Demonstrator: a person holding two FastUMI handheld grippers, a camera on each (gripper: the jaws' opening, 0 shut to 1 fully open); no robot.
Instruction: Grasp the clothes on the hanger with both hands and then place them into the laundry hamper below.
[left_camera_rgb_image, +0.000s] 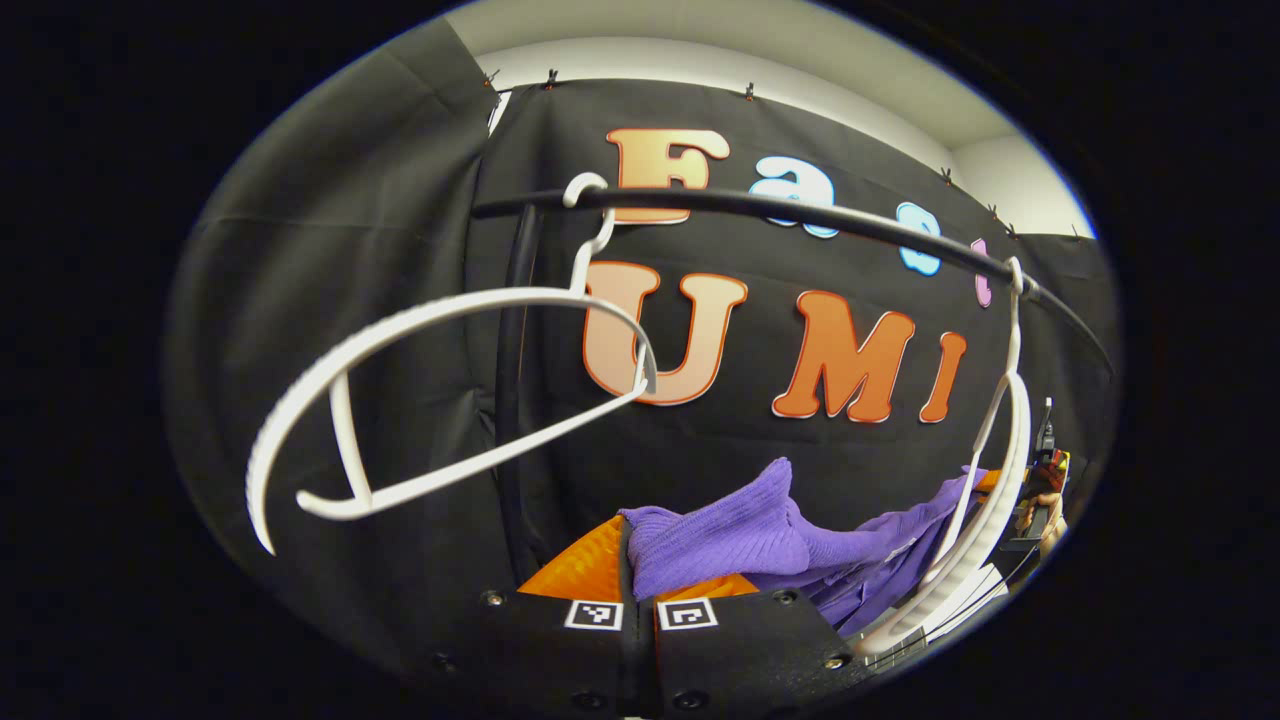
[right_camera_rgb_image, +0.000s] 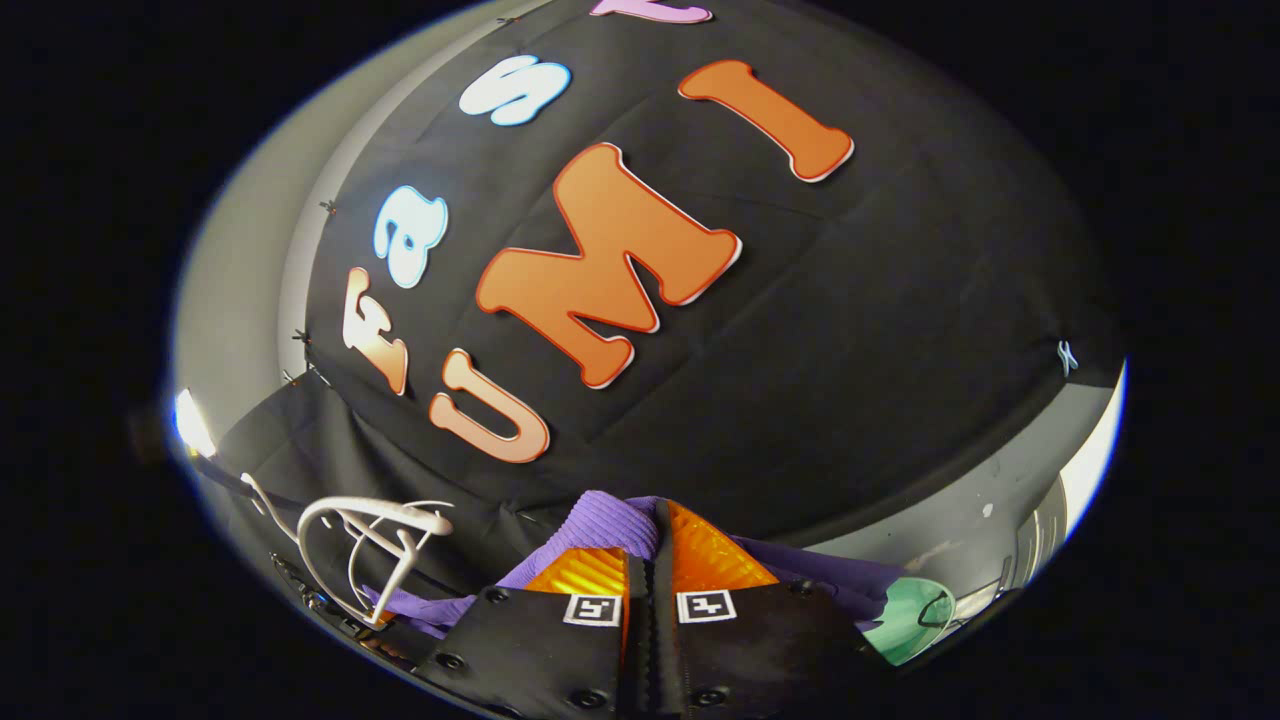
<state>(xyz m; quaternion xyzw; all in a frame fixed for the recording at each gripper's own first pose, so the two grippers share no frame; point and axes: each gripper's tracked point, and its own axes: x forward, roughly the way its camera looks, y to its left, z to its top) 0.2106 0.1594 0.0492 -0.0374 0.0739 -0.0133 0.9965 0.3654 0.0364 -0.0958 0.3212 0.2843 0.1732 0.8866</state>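
Note:
A purple knitted garment (left_camera_rgb_image: 740, 540) is pinched in my left gripper (left_camera_rgb_image: 632, 548), which is shut on its edge. It stretches right, past a white hanger (left_camera_rgb_image: 1000, 480), toward the other gripper and the hand holding it (left_camera_rgb_image: 1045, 505). A second white hanger (left_camera_rgb_image: 400, 400) hangs bare on the black rail (left_camera_rgb_image: 800, 210) at the upper left. In the right gripper view, my right gripper (right_camera_rgb_image: 655, 530) is shut on a fold of the purple garment (right_camera_rgb_image: 600, 512), which spills to both sides. A mint-green hamper rim (right_camera_rgb_image: 905, 620) shows low on the right.
The white hangers (right_camera_rgb_image: 370, 550) sit low on the left in the right gripper view. The black cloth wall stands close behind the rail. A black upright pole (left_camera_rgb_image: 510, 400) carries the rail's left end. Grey floor (right_camera_rgb_image: 960, 530) shows at the lower right.

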